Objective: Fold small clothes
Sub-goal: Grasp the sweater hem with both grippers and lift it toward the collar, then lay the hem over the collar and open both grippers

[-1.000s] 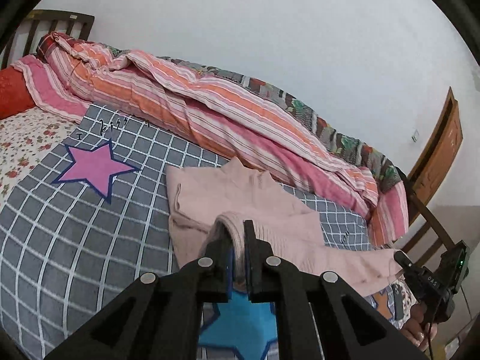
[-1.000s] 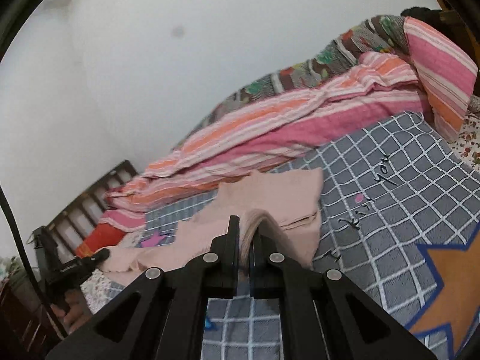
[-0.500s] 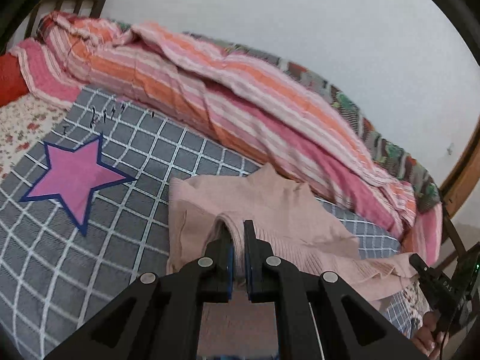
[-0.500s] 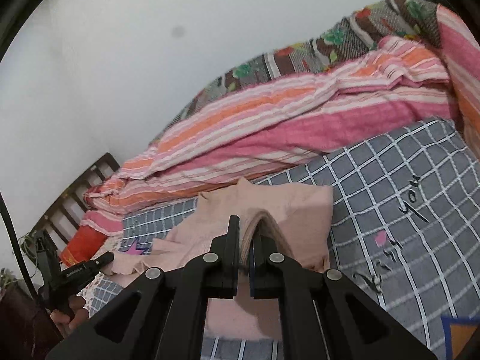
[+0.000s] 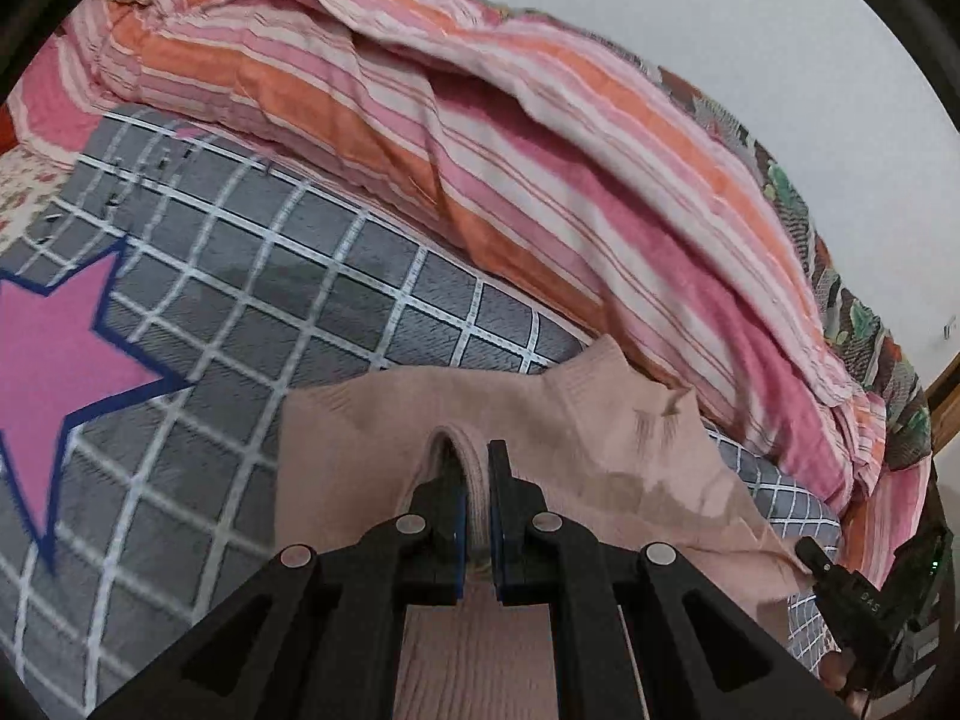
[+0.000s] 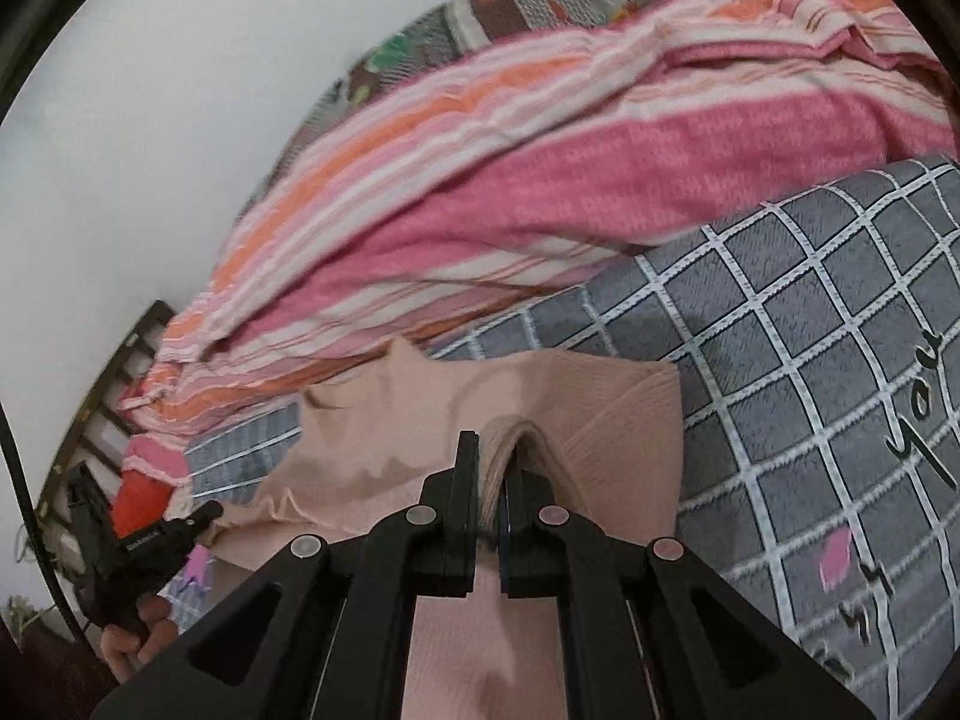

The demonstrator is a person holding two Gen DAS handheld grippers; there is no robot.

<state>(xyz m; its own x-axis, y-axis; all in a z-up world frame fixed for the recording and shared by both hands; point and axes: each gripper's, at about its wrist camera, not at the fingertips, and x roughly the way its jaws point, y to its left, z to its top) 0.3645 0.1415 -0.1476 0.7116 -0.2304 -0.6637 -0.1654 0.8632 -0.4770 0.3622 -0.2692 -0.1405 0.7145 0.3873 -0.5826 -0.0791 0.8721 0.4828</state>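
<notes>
- The left gripper (image 5: 477, 480), nearest the left wrist camera, is clamped on a raised fold of a pale pink sweater (image 5: 576, 438), the ribbed knit pinched up between its two black fingers (image 5: 443, 492).
- The right gripper (image 6: 498, 474), nearest the right wrist camera, is likewise clamped on the sweater (image 6: 606, 414), a thick fold of the fabric standing up between its fingers (image 6: 465, 468).
- The sweater lies on a grey checked bedcover (image 5: 312, 300), its near part drawn up toward both grippers and its far part spread flat, with a pointed collar edge at its far side.
- In the left wrist view the right gripper shows as a black tool past the sweater's right edge, with fingertips of the hand (image 5: 837, 669) that carries it just below.
- In the right wrist view the left gripper shows past the sweater's left edge, held by a hand (image 6: 129, 648) at the picture's lower left.
- A pink star (image 5: 54, 360) with a dark blue outline is printed on the bedcover left of the sweater in the left wrist view.
- Black handwriting (image 6: 918, 408) is printed on the bedcover right of the sweater in the right wrist view.
- A striped pink and orange quilt (image 5: 480, 150) lies bunched just beyond the sweater, along the far side of the bed.
- A patterned blanket (image 6: 528, 6) with green leaves lies behind the quilt, against a white wall (image 6: 180, 90).
- A wooden headboard (image 6: 114, 372) stands far left of the sweater in the right wrist view.
</notes>
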